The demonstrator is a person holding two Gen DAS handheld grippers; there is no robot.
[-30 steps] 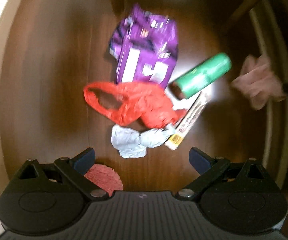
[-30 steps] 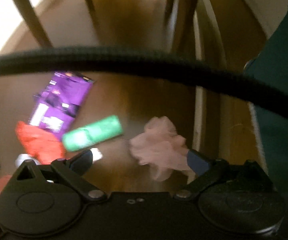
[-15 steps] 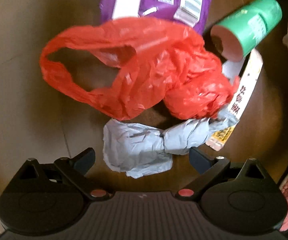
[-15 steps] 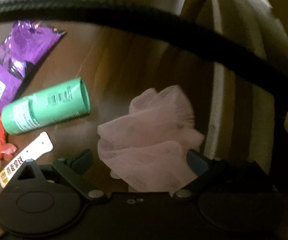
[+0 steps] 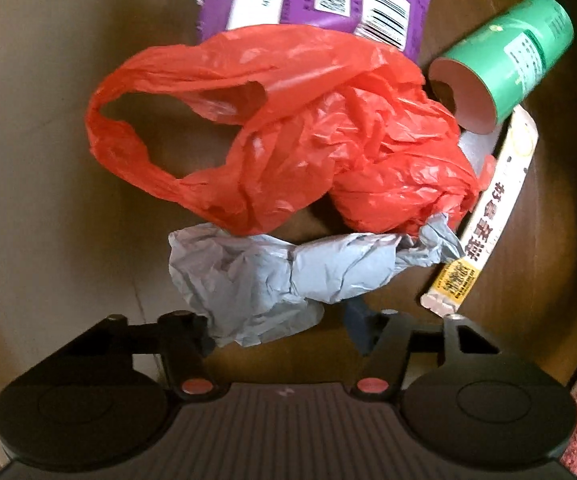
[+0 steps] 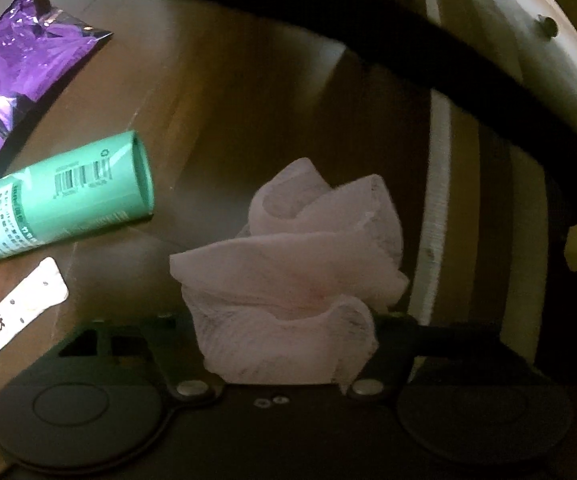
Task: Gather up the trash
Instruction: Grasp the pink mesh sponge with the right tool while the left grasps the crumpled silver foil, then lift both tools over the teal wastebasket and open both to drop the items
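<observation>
Both grippers closing w/ trash between jaws, left gripper (image 5: 280, 330) on grey paper (image 5: 264, 280) near red bag (image 5: 288, 132), right gripper (image 6: 284, 344) on pink tissue (image 6: 292, 276); thin corners could slip out.

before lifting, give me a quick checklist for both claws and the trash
1. Grey crumpled paper between left claw fingers, jaws closing: ok.
2. Left pads pressing on the paper: cannot tell.
3. Pink tissue between right claw fingers, jaws closing: ok.
4. Grey paper free of the red plastic bag: not ok, the bag overlaps its far edge.
5. Green tube apart from the tissue: ok.
</observation>
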